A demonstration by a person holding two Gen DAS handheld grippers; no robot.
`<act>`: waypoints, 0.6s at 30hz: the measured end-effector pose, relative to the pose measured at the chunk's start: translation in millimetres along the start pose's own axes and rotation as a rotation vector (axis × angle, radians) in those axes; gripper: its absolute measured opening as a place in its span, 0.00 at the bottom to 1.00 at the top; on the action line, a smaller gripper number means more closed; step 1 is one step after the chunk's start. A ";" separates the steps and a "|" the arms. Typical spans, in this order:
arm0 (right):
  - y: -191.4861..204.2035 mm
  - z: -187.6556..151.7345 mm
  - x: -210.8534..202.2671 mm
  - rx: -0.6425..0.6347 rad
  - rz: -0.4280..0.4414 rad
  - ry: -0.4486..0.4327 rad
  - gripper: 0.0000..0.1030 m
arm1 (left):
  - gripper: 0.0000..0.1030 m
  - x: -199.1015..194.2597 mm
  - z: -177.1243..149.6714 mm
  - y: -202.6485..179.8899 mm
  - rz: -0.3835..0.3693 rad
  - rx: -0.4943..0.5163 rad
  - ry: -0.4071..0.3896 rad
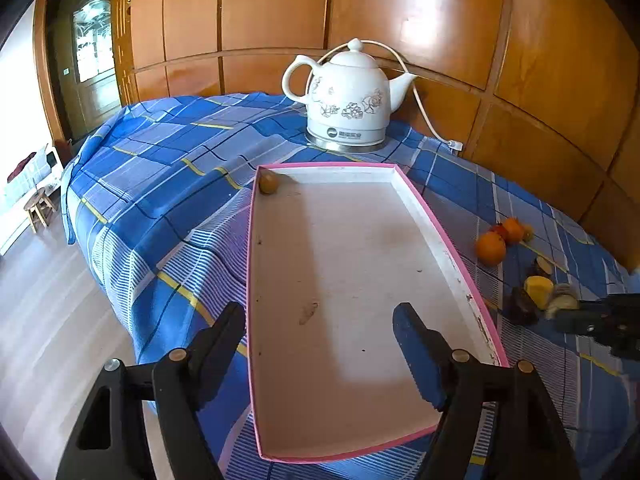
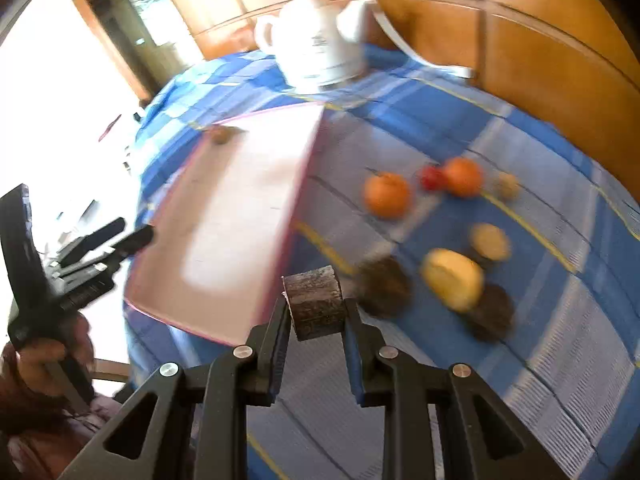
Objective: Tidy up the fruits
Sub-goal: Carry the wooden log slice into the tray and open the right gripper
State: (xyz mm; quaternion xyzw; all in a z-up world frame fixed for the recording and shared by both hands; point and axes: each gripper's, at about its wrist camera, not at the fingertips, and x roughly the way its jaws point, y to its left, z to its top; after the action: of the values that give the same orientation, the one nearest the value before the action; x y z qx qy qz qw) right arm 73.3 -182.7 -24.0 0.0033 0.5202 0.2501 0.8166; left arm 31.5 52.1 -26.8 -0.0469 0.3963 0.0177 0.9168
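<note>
Tray (image 1: 448, 240) holds one small fruit (image 1: 268, 182). Right gripper (image 2: 316, 312) clamps dark chunk (image 2: 316, 304), likely tray-bound. Left gripper (image 1: 320, 340) hangs open, empty, above tray.

Kettle (image 1: 346, 96) base: round logo, small print beside it, illegible.

A blue checked cloth (image 1: 168, 168) covers the desk. On it sits a pink-rimmed tray (image 1: 448, 240), with a white kettle (image 1: 346, 98) just behind. Right of the tray lie two oranges (image 1: 490, 248), a yellow piece (image 1: 539, 291) and dark chunks (image 1: 520, 308).
</note>
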 end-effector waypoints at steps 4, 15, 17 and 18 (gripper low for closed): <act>28.8 16.8 24.0 -0.040 0.044 0.021 0.24 | 0.75 0.7 -0.3 6.2 0.003 -0.008 0.004; 66.8 63.9 74.0 -0.059 0.042 0.040 0.25 | 0.75 4.0 -6.3 24.9 0.007 -0.042 0.025; 69.2 72.4 77.6 -0.051 0.033 0.029 0.25 | 0.75 4.2 -7.2 26.1 0.004 -0.049 0.026; 69.9 76.3 79.3 -0.047 0.025 0.023 0.25 | 0.75 4.1 -7.4 26.7 0.002 -0.051 0.025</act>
State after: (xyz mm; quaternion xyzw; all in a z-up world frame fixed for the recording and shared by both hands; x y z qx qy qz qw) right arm 136.4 -69.4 -37.7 -0.0124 0.5233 0.2724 0.8074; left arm 27.1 77.9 -36.8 -0.0698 0.4071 0.0283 0.9103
